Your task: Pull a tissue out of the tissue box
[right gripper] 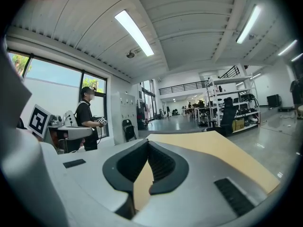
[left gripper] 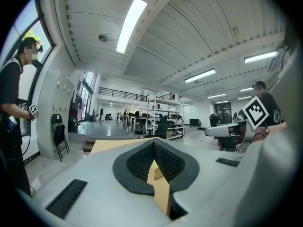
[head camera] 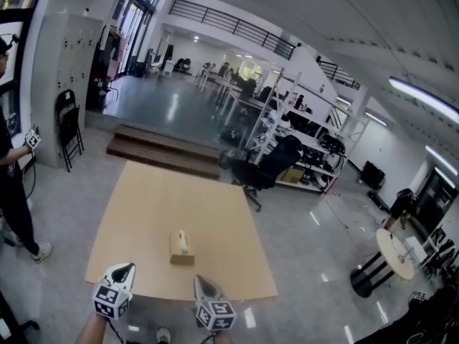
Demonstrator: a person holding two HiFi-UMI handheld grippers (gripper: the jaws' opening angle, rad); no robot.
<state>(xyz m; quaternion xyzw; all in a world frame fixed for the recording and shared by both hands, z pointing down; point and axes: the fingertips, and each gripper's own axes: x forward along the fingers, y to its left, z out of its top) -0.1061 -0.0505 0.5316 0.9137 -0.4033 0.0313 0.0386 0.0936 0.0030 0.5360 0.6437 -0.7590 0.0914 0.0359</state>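
Note:
A small tan tissue box (head camera: 181, 251) with a white tissue poking from its top stands on the tan table (head camera: 143, 213), toward the near edge. Both grippers hover at that edge, short of the box. My left gripper (head camera: 125, 270) is to the box's left and my right gripper (head camera: 201, 283) just right of it; both are shut and hold nothing. In the left gripper view the jaws of the left gripper (left gripper: 154, 143) meet at the tip, and the tissue box (left gripper: 155, 172) shows through the slit below. The right gripper (right gripper: 147, 143) shows only bare table (right gripper: 213, 148) ahead.
A person (head camera: 11, 185) stands left of the table with another marker-cube device in hand. A folding chair (head camera: 68, 124) is by the lockers, wooden steps (head camera: 165, 153) lie beyond the table, and an office chair (head camera: 269, 167) sits at its far right corner. A round table (head camera: 394, 253) stands at right.

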